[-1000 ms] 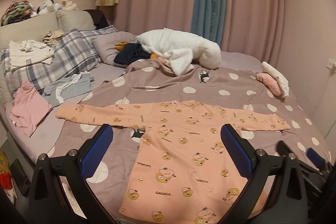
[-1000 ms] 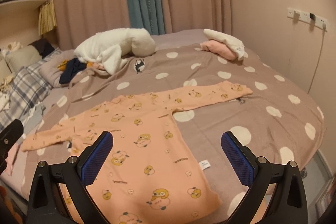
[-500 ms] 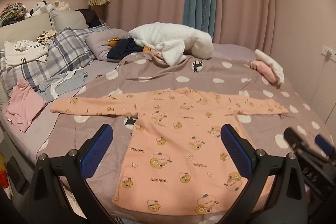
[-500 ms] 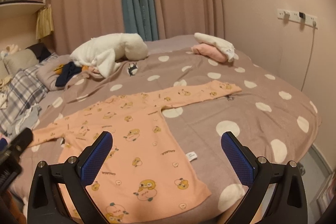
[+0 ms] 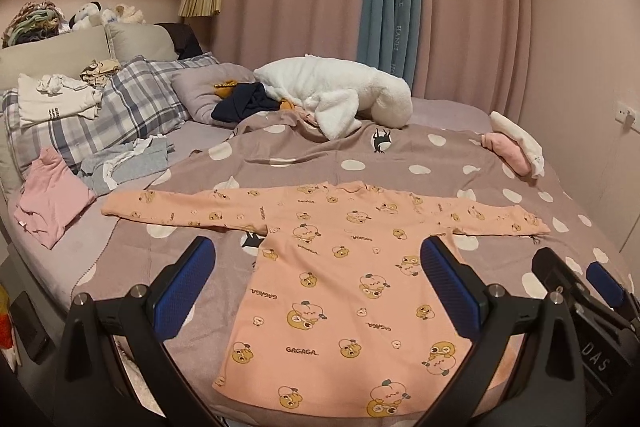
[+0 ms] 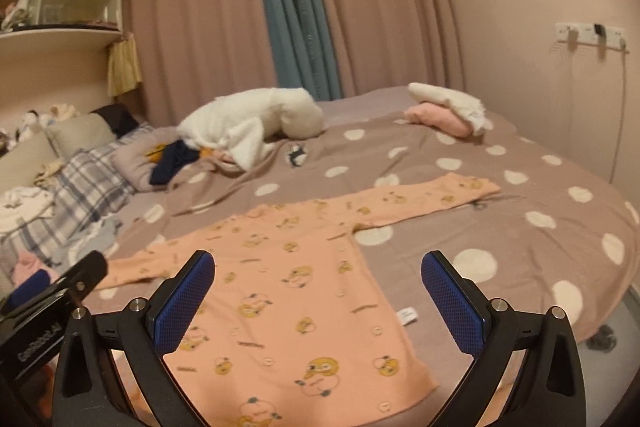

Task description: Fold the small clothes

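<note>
A peach long-sleeved child's top [image 5: 352, 291] with cartoon prints lies flat on the dotted bedspread, both sleeves spread out sideways. It also shows in the right wrist view [image 6: 296, 291]. My left gripper [image 5: 318, 285] is open and empty, hovering above the top's lower body. My right gripper [image 6: 318, 297] is open and empty, hovering above the top's right side near its hem. The right gripper's body shows at the lower right of the left wrist view [image 5: 580, 291].
A white fluffy garment [image 5: 336, 95] and a dark garment [image 5: 244, 103] lie at the bed's far side. Folded pink and white clothes [image 5: 516, 147] sit at the far right. Pink [image 5: 48, 199] and grey [image 5: 124, 167] clothes and plaid pillows [image 5: 120, 111] lie left.
Both grippers have drawn back and up from the bed, so the top sits lower and farther in view. The top has not moved. Both grippers stay open.
</note>
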Demonstrator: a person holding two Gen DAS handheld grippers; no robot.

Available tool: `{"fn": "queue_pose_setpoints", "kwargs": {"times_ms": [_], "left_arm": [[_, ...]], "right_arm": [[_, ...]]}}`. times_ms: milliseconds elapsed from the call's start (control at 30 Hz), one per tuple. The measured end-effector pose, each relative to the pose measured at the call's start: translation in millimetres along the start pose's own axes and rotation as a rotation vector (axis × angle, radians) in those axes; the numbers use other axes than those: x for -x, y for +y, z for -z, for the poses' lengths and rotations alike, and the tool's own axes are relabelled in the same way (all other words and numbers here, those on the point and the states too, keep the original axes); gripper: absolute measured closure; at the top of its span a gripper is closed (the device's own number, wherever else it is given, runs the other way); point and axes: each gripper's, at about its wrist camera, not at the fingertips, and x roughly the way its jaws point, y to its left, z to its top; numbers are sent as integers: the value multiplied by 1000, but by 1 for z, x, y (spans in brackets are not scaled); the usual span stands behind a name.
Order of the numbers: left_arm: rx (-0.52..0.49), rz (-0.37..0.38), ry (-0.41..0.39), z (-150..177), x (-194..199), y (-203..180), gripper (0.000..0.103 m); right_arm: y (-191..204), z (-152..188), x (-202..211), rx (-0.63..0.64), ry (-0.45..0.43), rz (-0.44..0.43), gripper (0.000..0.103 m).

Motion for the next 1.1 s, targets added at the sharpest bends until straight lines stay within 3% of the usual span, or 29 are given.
{"fn": "queue_pose_setpoints", "kwargs": {"times_ms": [433,700,833,1100], "left_arm": [[12,-49,8,10,-7,8,0],[21,-63,38,16,-18,8,0],[21,-62,42,17,-20,8,0],[18,-41,44,21,-28,4,0]], "right_arm": [[-1,5,-4,6,-5,25,0],[3,8,-10,26,32,-4,0],[3,10,-15,20,57,-46,0],[-3,12,-20,-1,47,-18,0]]}}
